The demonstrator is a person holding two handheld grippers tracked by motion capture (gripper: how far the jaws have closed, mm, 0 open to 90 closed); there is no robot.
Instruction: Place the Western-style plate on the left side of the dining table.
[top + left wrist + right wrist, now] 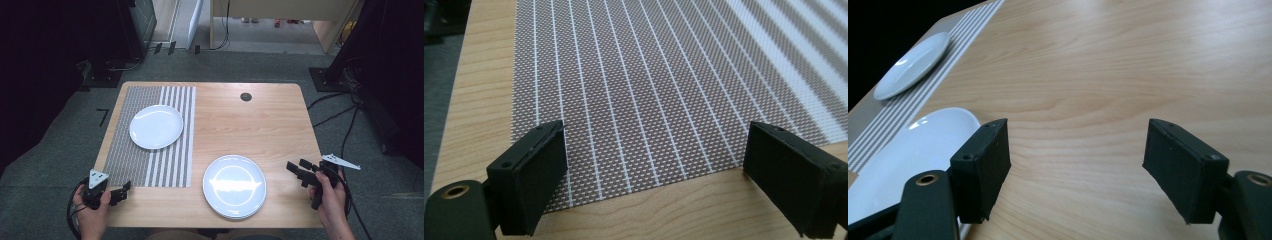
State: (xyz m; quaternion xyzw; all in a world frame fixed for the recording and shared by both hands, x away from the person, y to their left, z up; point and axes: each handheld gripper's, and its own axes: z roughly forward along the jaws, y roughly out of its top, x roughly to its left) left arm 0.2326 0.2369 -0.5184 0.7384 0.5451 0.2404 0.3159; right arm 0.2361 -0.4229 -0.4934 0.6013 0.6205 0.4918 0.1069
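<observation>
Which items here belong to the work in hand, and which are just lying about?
In the work:
- stack of plates, nearest the right gripper
- placemat, in front of the left gripper
- single plate on the placemat

Lying about:
- black grommet in the table
- cables on the floor

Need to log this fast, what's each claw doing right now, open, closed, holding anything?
Left claw: open, holding nothing, over the near edge of the striped placemat.
Right claw: open, holding nothing, beside the stack of white plates.
</observation>
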